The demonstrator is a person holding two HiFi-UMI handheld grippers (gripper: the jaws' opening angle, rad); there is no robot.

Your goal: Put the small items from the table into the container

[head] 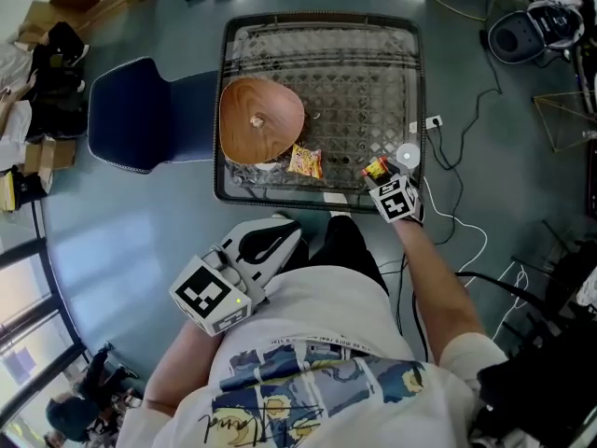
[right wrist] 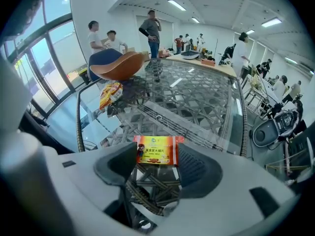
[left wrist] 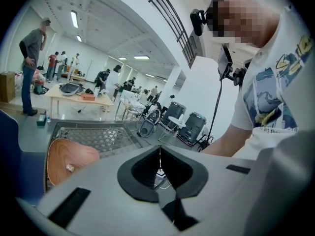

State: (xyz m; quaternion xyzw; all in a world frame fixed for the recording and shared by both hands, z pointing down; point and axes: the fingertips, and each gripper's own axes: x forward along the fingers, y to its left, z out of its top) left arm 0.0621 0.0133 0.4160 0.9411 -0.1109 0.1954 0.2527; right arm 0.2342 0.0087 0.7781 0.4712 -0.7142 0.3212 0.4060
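**R. gripper** (right wrist: 156, 156): jaws spread wide, pointing steeply down at the tabletop. A small red-and-yellow packet (right wrist: 156, 149) lies flat on the glass betw. the two pads and fills most of the gap. Whether the pads touch its edges cannot be told; no squeeze is visible.

**L. gripper** (left wrist: 159, 154): jaws together, tips meeting, nothing betw. them. It is held close to the person's shirt (head: 308, 362), off the table's near edge.

**Glass table** (head: 415, 82): clear top w. dark rim over a lattice base. In the head view the red-and-yellow packet sits at the near-right corner, just ahead of the R. gripper.

**Brown wooden container** (head: 261, 119): on the table's left half, well apart from the R. gripper.

**Orange snack packet** (head: 305, 161): on the glass just beside the container's near-right edge, betw. container and R. gripper.

**Blue chair** (head: 131, 115): on the floor, left of the table.
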